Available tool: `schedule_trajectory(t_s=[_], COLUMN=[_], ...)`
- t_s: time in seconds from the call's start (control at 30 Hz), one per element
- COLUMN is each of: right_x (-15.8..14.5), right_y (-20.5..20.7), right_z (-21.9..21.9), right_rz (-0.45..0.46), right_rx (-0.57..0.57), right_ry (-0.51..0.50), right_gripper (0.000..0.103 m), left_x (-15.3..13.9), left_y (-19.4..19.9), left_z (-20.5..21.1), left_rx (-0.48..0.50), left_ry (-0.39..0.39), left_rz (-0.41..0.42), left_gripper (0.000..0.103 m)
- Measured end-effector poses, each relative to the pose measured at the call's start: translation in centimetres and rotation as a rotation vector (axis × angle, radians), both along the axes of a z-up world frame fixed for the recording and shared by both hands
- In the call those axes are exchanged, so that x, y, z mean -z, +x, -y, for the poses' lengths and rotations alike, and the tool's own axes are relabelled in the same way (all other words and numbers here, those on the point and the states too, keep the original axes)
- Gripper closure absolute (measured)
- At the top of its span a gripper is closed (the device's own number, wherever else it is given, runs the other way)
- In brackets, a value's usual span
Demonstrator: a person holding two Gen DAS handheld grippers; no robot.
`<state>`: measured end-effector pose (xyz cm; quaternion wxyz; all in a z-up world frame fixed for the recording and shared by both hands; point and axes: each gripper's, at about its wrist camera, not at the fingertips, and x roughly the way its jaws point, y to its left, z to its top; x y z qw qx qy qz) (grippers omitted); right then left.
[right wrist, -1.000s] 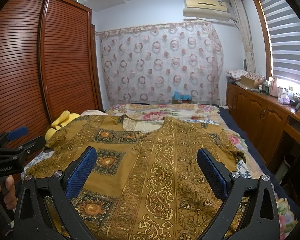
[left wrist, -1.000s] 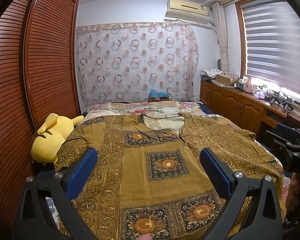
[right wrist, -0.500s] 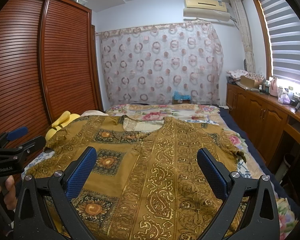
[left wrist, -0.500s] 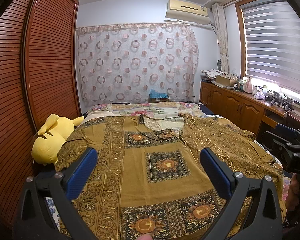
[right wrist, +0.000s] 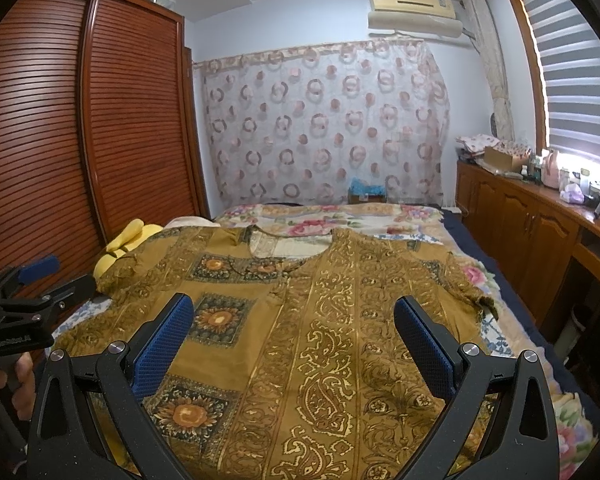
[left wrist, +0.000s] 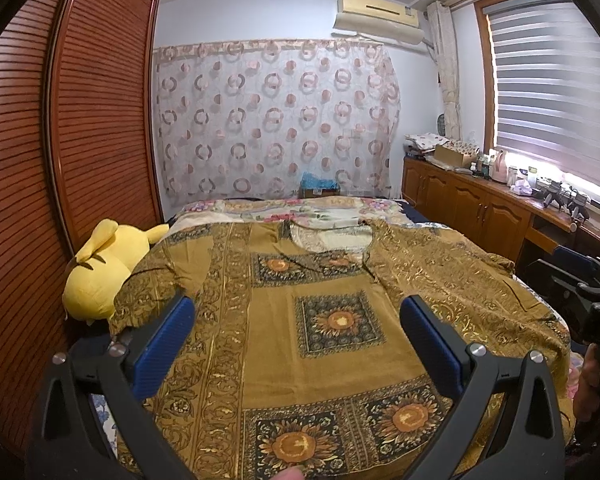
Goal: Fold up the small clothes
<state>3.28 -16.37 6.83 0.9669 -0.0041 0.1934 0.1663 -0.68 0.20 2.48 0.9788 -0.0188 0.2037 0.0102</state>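
The patterned shirt [left wrist: 332, 344] is spread unfolded on the bed [right wrist: 512, 308]; both the left gripper [left wrist: 294, 320] and the right gripper [right wrist: 290, 316] are held wide, empty; all folds remain.

Both wrist cameras are looking forward between their own blue-padded fingers, from the foot of the bed [right wrist: 512, 300] toward the curtained far wall. The left view is sitting nearer the louvred wardrobe [left wrist: 80, 120], the right view nearer the window side. Both are sharing the spread mustard patterned top [left wrist: 320, 320] [right wrist: 320, 320], close below.
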Motion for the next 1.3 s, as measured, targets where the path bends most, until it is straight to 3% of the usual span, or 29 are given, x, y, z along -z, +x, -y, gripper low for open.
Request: schedule_trajectory(t_s=[0.5, 0.67, 0.93, 1.3], right_x=[0.7, 1.6, 3.9, 5.3], right_y=[0.4, 1.5, 4.0, 6.2], right_z=[-0.8, -2.3, -6.3, -9.8], right_rz=[-0.024, -0.043, -0.093, -0.135], right_rx=[-0.008, -0.058, -0.168, -0.258], right_ry=[-0.002, -0.031, -0.082, -0.099], right_gripper=[0.001, 0.001, 0.001, 0.002], left_x=[2.0, 3.5, 6.7, 7.8], left_y=[0.2, 0.9, 2.4, 3.0], left_z=[-2.0, -3.1, -7.7, -14.0], left_rx=[-0.038, -0.033, -0.106, -0.181], left_ry=[-0.017, -0.033, -0.048, -0.072], left_rz=[-0.023, -0.062, -0.141, -0.175], left_gripper=[0.000, 0.000, 0.000, 0.000])
